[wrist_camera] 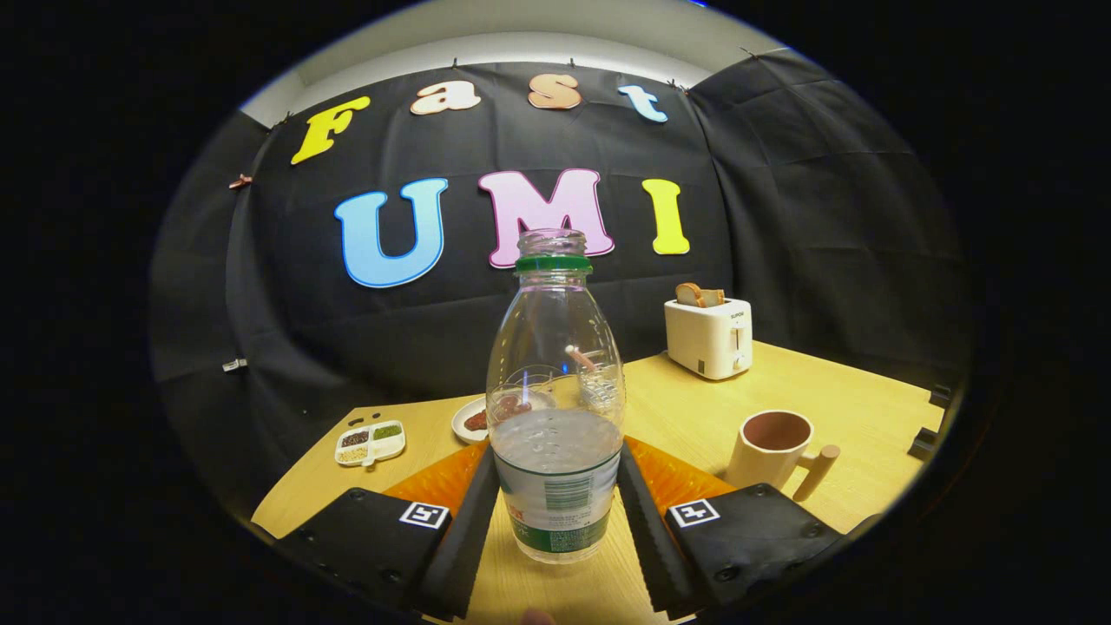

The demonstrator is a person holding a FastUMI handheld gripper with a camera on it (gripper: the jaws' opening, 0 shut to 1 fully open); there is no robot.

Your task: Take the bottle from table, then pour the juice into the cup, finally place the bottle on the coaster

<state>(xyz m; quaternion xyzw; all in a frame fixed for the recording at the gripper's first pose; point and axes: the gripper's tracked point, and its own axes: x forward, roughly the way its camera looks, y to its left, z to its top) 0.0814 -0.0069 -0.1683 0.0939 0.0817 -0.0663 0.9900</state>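
So the wooden table point(833, 391) takes up most of the lower scene, pushed up against the black cloth wall. Next biggest is the tool point(555, 521), with its two black fingers point(464, 529) pressed against either side of a clear plastic bottle point(555, 408), pinching it around the label. The bottle stands upright between them, cap off, green ring at the neck, about a third full of clear liquid. Whether its base touches the table I can't tell. A white toaster point(710, 337) with bread sticking out sits far back to the right. The beige cup point(775, 450) with a wooden handle stands near the right finger, empty inside. Behind the bottle there's a small plate point(473, 420) of food, and left of that a little divided dish point(371, 444) of seeds.
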